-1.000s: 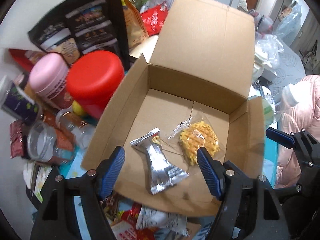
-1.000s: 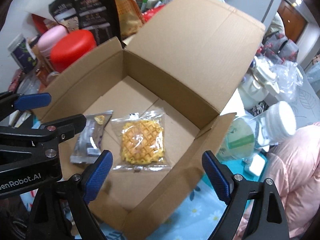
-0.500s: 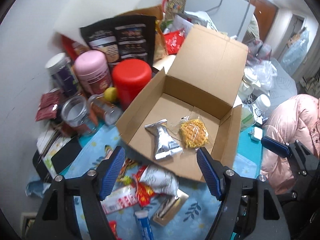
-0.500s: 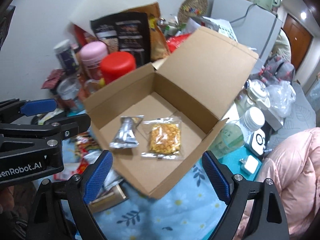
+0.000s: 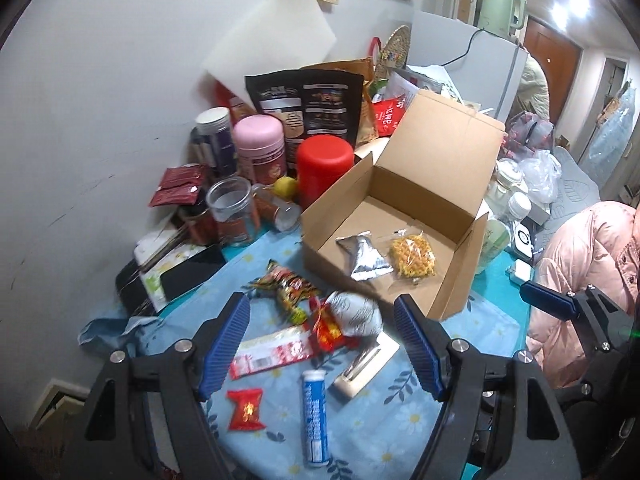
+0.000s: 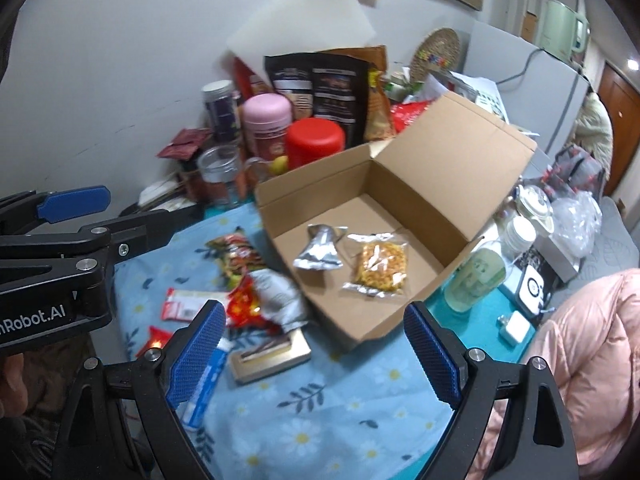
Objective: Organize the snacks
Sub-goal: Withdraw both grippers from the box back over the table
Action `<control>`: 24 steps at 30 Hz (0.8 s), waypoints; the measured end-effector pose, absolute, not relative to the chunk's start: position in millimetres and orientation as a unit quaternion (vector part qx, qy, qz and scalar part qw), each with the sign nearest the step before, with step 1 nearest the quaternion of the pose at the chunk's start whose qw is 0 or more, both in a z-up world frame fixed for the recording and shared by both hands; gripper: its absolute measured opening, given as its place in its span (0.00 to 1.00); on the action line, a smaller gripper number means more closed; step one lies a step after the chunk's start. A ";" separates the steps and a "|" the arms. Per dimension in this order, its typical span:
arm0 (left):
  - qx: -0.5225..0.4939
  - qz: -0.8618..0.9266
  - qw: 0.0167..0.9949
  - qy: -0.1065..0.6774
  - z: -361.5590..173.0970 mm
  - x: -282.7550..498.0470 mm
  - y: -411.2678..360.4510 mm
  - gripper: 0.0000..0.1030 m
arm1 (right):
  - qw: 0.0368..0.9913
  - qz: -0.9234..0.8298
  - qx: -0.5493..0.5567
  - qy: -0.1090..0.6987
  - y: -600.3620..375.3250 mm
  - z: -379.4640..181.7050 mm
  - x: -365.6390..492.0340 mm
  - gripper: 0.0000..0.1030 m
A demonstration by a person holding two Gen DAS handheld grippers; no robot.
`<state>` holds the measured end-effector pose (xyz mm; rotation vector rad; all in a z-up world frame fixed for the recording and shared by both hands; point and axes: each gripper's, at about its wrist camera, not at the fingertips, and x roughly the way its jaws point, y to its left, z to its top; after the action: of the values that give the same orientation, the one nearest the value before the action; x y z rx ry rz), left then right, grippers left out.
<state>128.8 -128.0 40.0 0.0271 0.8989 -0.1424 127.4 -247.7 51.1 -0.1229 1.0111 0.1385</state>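
Observation:
An open cardboard box [image 5: 440, 152] [image 6: 420, 196] stands on a blue flowered cloth. Inside it lie a silver packet [image 5: 364, 258] [image 6: 320, 250] and a clear-wrapped yellow waffle [image 5: 412, 256] [image 6: 380, 266]. Loose snacks lie on the cloth in front of the box: a colourful packet [image 5: 286, 284], a crinkled white packet [image 5: 356, 314] [image 6: 276, 292], a red-and-white bar [image 5: 272, 354], a blue tube [image 5: 314, 416], a small red sweet [image 5: 246, 408] and a beige carton [image 5: 366, 364] [image 6: 270, 356]. My left gripper [image 5: 320, 308] hangs open above these snacks, holding nothing. My right gripper [image 6: 314, 312] is open and empty too, near the box's front corner.
Behind the box stand a red canister [image 5: 324, 164], a pink canister [image 5: 260, 148], a black pouch [image 5: 308, 108] and a glass jar [image 5: 230, 208]. A black phone [image 5: 192, 272] lies at the left. Bottles [image 5: 518, 208] and a person in a pink jacket [image 5: 592, 260] are at the right.
Both grippers have drawn back and up from just over the box, so the box looks smaller and the loose snacks on the cloth have come into view. Jaw openings are unchanged.

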 end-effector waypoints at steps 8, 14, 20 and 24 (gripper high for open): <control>0.008 -0.059 0.895 0.441 28.8 89.1 -111.3 0.72 | 0.868 0.087 -0.061 0.485 -230.7 50.2 92.1 0.89; -0.002 -0.060 0.891 0.450 13.4 68.7 -94.1 0.72 | 0.858 0.099 -0.051 0.502 -218.7 35.6 73.6 0.89; -0.001 -0.058 0.893 0.447 3.8 53.8 -77.5 0.72 | 0.849 0.096 -0.024 0.520 -210.8 22.8 62.1 0.89; -0.006 -0.055 0.889 0.455 -6.6 49.5 -66.0 0.72 | 0.841 0.097 -0.011 0.532 -206.7 10.7 56.4 0.89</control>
<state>49.5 -66.0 -6.6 -0.0123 0.9448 -0.1136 56.4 -206.7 10.7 -0.0222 1.1239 0.2040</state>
